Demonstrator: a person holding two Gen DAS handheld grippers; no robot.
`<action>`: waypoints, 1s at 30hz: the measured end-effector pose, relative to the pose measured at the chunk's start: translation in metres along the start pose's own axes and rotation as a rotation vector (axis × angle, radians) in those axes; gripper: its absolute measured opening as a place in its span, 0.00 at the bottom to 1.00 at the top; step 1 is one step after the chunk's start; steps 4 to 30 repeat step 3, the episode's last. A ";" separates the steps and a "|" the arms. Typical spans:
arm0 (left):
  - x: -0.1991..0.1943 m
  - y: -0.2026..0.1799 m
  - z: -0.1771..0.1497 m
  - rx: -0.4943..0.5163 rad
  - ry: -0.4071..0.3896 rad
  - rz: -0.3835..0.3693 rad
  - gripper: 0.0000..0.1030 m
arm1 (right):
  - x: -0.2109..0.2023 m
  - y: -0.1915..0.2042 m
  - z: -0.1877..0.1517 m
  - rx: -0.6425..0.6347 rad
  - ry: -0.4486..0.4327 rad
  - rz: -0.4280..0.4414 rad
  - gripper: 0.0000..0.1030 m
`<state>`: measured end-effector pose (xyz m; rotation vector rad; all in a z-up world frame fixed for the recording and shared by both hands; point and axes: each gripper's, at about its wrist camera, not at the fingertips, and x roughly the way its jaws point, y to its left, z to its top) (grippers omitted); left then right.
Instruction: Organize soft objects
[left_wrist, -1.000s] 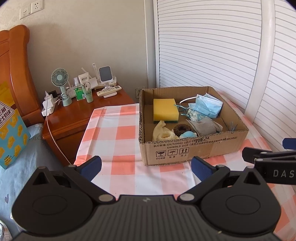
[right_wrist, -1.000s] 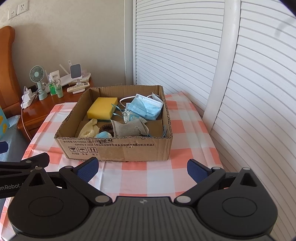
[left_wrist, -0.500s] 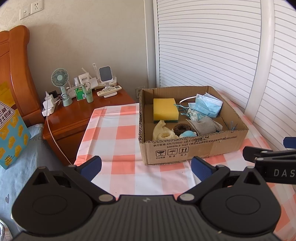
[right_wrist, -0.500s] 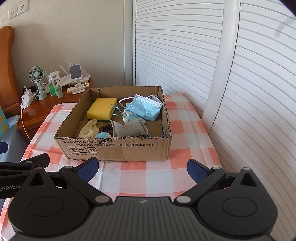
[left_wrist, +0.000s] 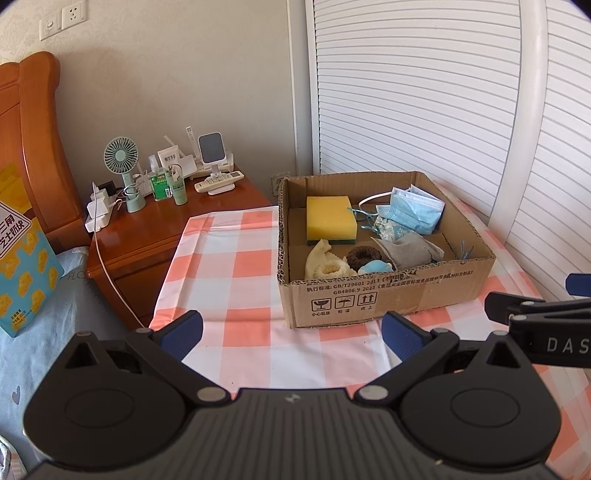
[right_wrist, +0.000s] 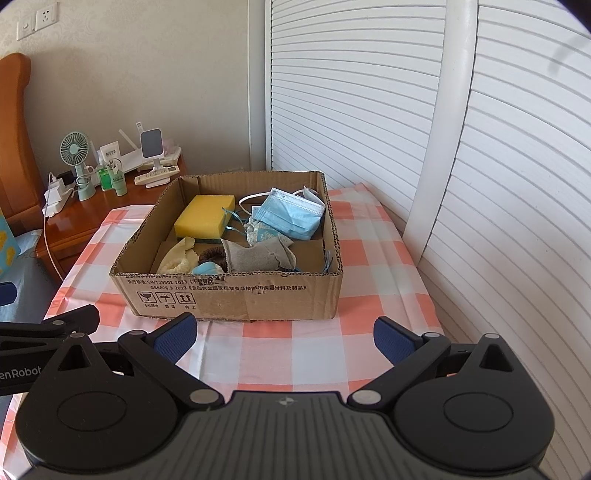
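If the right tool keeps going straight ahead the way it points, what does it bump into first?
Probably the front wall of the cardboard box. The right tool is open, holds nothing, and points at that wall over the checked cloth. Its height is unclear, so it might pass over the rim.

1. Left gripper (left_wrist: 291, 334): matte black body, two round discs, ribbed grey centre plate with a small white logo.
2. Its fingers (left_wrist: 183, 332) carry blue textured pads; silver screws sit at the pivots.
3. Right gripper (right_wrist: 282, 334): same build, white "DAS" lettering along its side.
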<state>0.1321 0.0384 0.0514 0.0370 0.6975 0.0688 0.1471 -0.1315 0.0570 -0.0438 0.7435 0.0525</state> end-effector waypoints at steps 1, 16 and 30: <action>0.000 0.000 0.000 0.000 0.000 0.000 0.99 | -0.001 0.000 0.000 0.000 0.000 0.001 1.00; -0.001 0.000 0.000 -0.002 0.000 0.000 0.99 | -0.002 0.001 -0.001 -0.001 0.000 0.002 1.00; -0.001 0.000 0.000 -0.002 0.000 0.000 0.99 | -0.002 0.001 -0.001 -0.001 0.000 0.002 1.00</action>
